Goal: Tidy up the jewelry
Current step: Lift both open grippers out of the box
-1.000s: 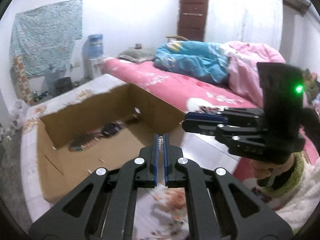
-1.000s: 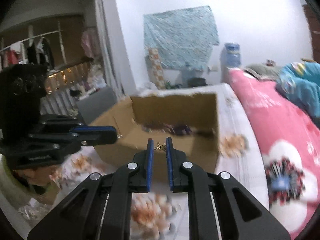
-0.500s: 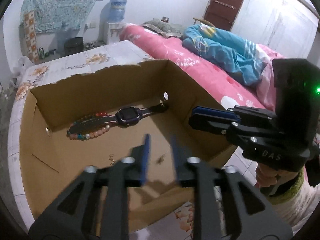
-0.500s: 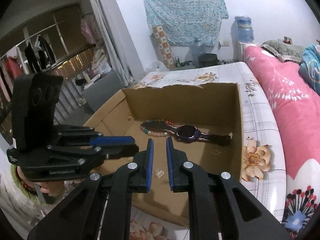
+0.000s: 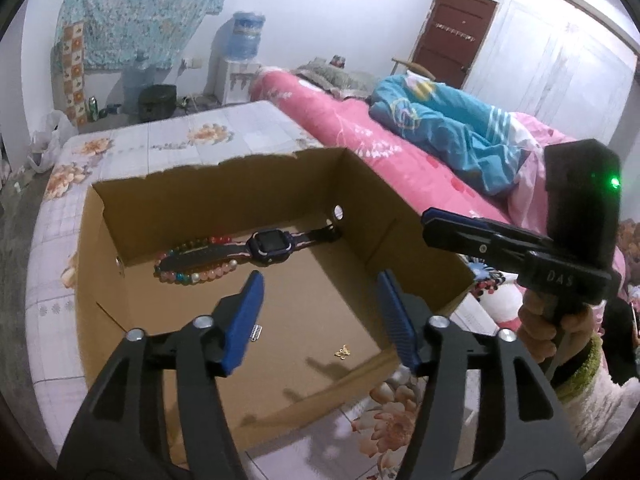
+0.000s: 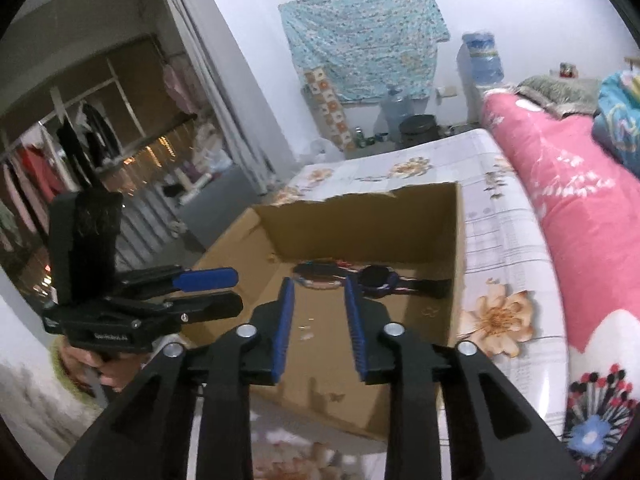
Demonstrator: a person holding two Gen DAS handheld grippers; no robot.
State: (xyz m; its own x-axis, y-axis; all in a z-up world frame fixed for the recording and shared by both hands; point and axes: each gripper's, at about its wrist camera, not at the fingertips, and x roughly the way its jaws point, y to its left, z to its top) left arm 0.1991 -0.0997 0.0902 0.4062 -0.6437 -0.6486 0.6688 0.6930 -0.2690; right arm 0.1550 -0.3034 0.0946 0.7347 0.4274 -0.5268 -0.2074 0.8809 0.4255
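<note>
The cardboard box (image 5: pixel 132 204) ahead of the jaws is plain brown. Against its far wall, beyond the jaws, lie a dark watch (image 5: pixel 269 243) with a purplish case and black strap, and a bead bracelet (image 5: pixel 192 276) of pink, white, teal and red beads. Between the left gripper's (image 5: pixel 320 300) blue-padded black jaws, on the box floor, sit a small silver piece (image 5: pixel 256 333) and a gold butterfly charm (image 5: pixel 341 352). The worktop (image 5: pixel 224 128) is white-checked with orange flowers. Right of the jaws, the bed (image 5: pixel 360 148) is pink with white blossoms, under a blue and yellow quilt (image 5: pixel 448 128). The wall cloth (image 6: pixel 360 28) is turquoise, speckled.
</note>
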